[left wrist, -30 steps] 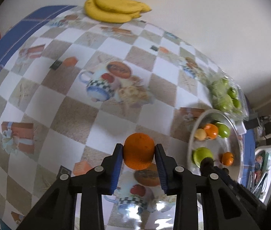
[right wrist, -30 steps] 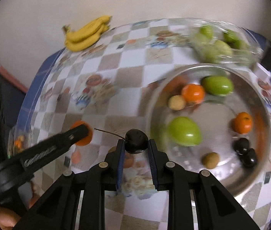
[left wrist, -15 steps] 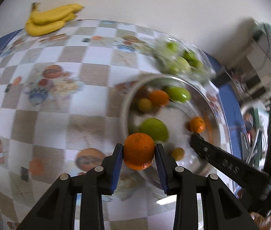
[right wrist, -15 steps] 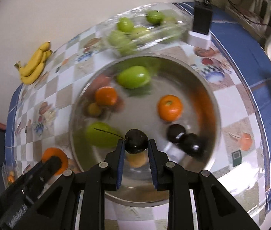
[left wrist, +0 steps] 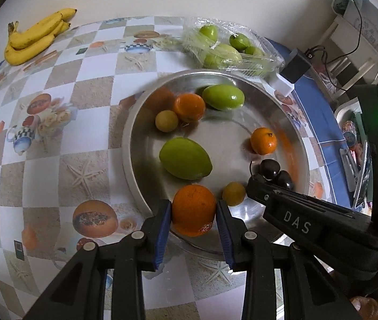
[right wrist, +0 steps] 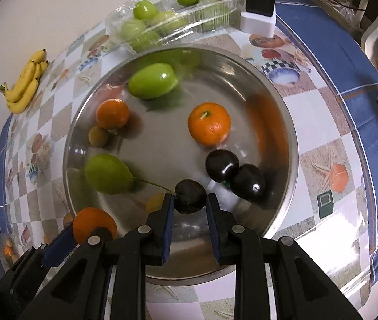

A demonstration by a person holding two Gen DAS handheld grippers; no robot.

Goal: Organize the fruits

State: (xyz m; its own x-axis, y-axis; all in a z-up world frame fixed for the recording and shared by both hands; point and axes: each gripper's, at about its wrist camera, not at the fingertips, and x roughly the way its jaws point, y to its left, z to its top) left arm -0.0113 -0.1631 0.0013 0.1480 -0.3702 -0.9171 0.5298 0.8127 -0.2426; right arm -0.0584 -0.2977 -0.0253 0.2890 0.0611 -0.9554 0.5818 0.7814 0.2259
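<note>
Left hand-held gripper [left wrist: 193, 213] grips orange [left wrist: 193, 209] over bowl rim [left wrist: 129, 144], right hand-held gripper [right wrist: 190, 200] pinches dark cherry [right wrist: 190, 196] w/ room mid-bowl

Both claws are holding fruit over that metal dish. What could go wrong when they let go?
1. The orange in the left gripper sits over the near rim of the metal dish; released there, it might roll out onto the tablecloth.
2. The dark cherry in the right gripper hangs beside two dark fruits; dropped, it may knock them.
3. The two grippers are close together and could bump.
</note>
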